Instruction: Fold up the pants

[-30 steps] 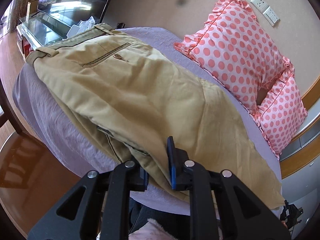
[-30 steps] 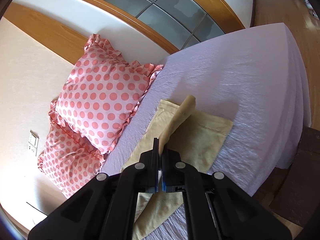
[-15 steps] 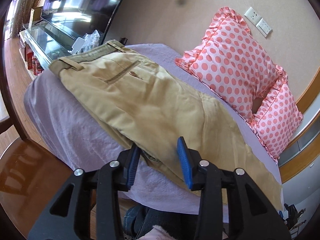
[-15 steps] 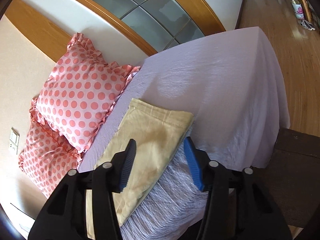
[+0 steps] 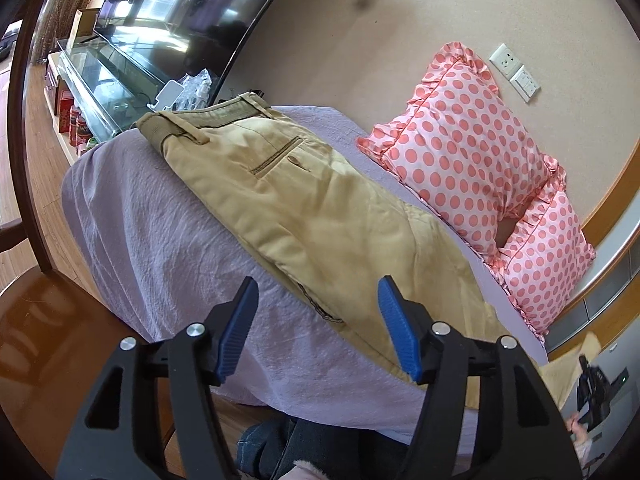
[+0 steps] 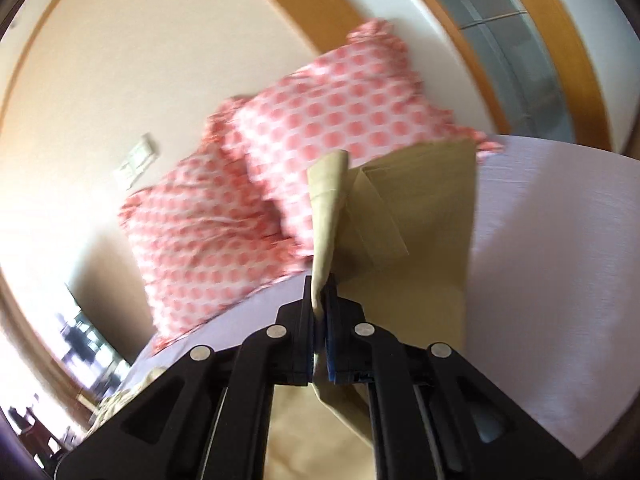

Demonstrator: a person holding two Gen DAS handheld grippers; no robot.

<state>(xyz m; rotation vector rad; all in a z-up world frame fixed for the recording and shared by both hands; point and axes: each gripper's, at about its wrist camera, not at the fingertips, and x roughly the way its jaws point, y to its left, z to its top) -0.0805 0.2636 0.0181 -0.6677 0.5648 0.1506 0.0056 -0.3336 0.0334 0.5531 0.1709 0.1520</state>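
Tan pants lie folded lengthwise on a lilac bed, waistband at the far left, legs running to the right. My left gripper is open and empty, hovering just above the near edge of the pants at mid-length. In the right wrist view my right gripper is shut on the leg cuff end of the pants and holds it lifted off the bed; this view is blurred by motion. The right gripper also shows at the lower right edge of the left wrist view.
Two pink polka-dot pillows lean on the wall behind the pants; they also show in the right wrist view. A TV on a glass stand is at the left. The bed's near edge drops to wooden flooring.
My left gripper let go of the pants' edge, opened wide and drew back. My right gripper opened half a second ago, then shut on the cuff end again and lifted it.
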